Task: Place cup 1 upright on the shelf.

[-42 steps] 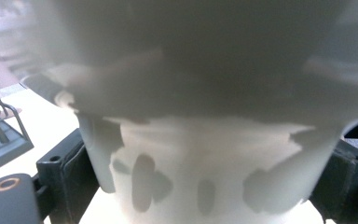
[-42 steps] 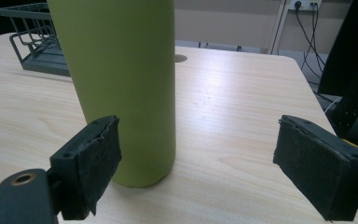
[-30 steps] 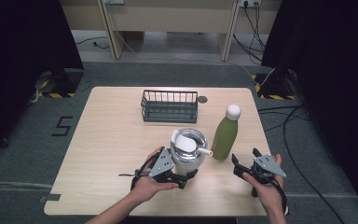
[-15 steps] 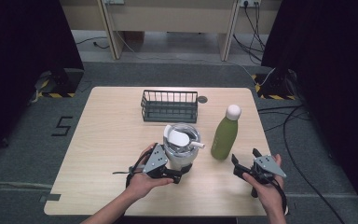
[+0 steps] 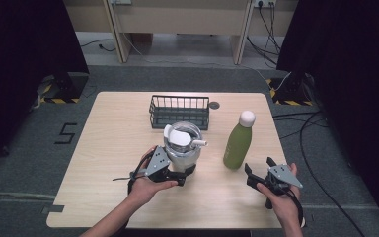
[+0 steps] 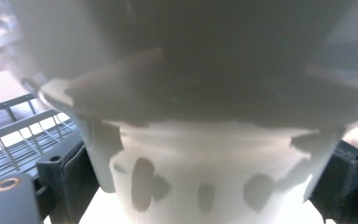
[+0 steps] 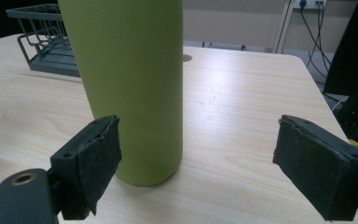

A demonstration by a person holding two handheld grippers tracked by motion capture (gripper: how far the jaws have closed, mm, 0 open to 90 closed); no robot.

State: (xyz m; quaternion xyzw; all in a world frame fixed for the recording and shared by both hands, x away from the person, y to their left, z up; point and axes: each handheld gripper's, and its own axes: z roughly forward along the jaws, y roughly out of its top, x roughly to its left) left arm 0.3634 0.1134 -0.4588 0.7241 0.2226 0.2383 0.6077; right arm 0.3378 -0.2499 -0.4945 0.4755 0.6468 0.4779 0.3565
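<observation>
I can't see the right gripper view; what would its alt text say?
A green bottle stands upright on a pale wooden table, just beyond the right gripper, whose two black jaws are spread wide and touch nothing. A dark wire basket sits behind at left.

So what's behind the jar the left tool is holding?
Behind the clear jar, held by the left tool, a dark wire basket stands on the table, apparently apart from it. The jar's top covers part of the basket's front wall.
</observation>
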